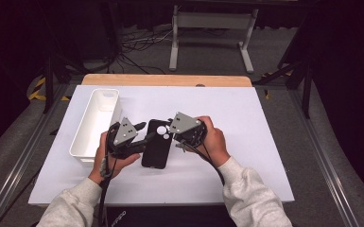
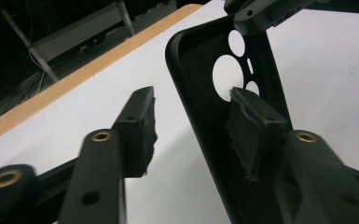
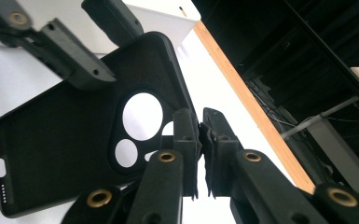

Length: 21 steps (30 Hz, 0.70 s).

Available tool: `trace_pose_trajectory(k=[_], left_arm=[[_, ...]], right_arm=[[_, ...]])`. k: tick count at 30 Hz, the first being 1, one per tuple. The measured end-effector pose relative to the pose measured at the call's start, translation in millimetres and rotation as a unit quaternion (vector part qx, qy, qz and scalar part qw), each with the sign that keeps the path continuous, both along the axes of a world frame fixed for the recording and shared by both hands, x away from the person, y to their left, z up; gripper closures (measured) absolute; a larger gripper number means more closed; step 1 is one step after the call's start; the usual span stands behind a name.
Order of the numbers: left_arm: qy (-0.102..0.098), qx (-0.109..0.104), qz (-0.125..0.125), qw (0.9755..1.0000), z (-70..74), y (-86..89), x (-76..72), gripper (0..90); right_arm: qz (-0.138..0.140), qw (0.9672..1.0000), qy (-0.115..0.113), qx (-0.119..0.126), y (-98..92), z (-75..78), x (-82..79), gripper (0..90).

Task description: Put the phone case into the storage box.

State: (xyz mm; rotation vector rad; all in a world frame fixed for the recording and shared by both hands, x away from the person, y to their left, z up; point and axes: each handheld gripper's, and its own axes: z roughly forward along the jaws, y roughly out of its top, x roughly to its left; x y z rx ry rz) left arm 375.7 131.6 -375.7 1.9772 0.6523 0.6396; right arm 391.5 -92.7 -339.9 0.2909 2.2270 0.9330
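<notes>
Black and rubbery, the phone case [image 1: 158, 144] is lying open side up on the white table [image 1: 246, 118], between the two grippers and right of the bin [image 1: 94, 124]. The right gripper [image 3: 200, 140] is pinching the case's edge by the camera holes, jaws clamped on it. The left gripper [image 2: 191, 121] is straddling the opposite wall, one pad inside, one outside with a gap showing, so that grip is not yet made. Judging by this, the lift is hardly begun.

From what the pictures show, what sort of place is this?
Probably a recording lab or studio: a white-topped table with a wooden edge, black curtains around it, and loose cables on the grey floor.
</notes>
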Motion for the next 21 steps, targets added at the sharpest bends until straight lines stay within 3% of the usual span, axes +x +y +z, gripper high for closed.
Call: trace_pose_trajectory(k=[3,11,15,21], left_arm=[[0.002,-0.003,0.0,1.0,0.3,1.8,1.3,61.3],[0.01,-0.011,0.004,0.9999,-0.3,5.4,4.3,67.0],[0.008,-0.012,0.004,0.9999,0.4,6.5,4.3,72.1],[0.007,-0.018,0.009,0.9998,1.4,8.0,4.9,72.7]], right_arm=[[0.003,1.0,-0.005,-0.006,2.9,-0.4,-2.2,85.1],[-0.005,0.9985,-0.041,-0.035,13.5,-2.6,-12.2,84.9],[-0.004,0.9982,-0.046,-0.038,16.4,-3.4,-14.2,84.7],[-0.006,0.9974,-0.054,-0.046,20.8,-4.3,-17.4,84.7]])
